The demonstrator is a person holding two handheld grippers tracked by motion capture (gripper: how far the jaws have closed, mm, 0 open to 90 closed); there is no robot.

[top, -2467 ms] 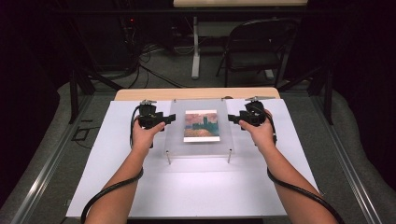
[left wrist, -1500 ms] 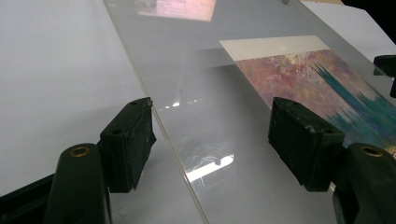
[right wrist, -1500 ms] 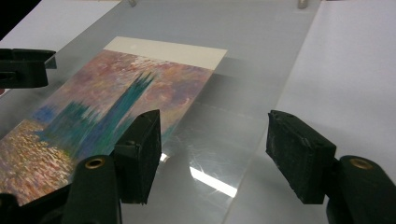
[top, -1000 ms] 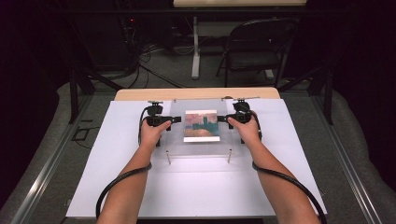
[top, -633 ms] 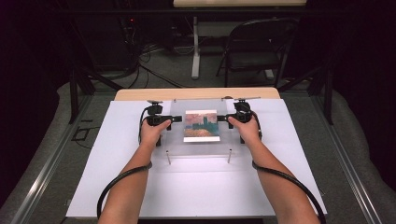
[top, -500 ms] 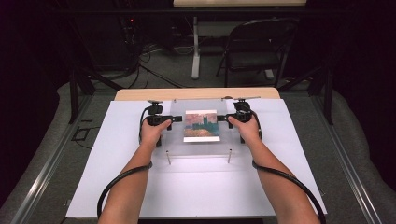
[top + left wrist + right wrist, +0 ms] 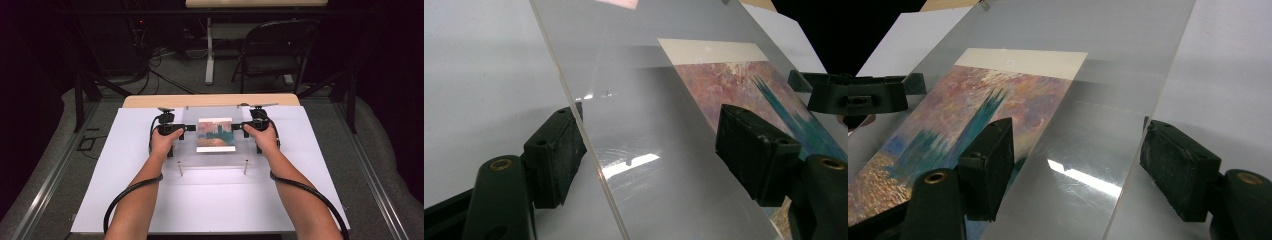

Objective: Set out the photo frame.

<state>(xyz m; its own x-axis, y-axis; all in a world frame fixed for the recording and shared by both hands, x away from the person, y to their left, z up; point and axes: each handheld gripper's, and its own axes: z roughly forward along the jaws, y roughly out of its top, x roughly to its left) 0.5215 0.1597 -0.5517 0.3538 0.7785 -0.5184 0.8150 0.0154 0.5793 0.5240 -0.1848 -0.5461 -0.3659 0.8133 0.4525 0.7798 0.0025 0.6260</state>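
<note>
Both jaws wide astride clear pane (image 7: 215,150)

Bright tabletop, dark surround; glare on acrylic sheet (image 7: 634,165).

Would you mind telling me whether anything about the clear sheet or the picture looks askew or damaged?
Nothing stands out. The clear sheet sits square on its posts over the picture, with only faint scuffs. Each tool, left and right, straddles a side edge, jaws open.
</note>
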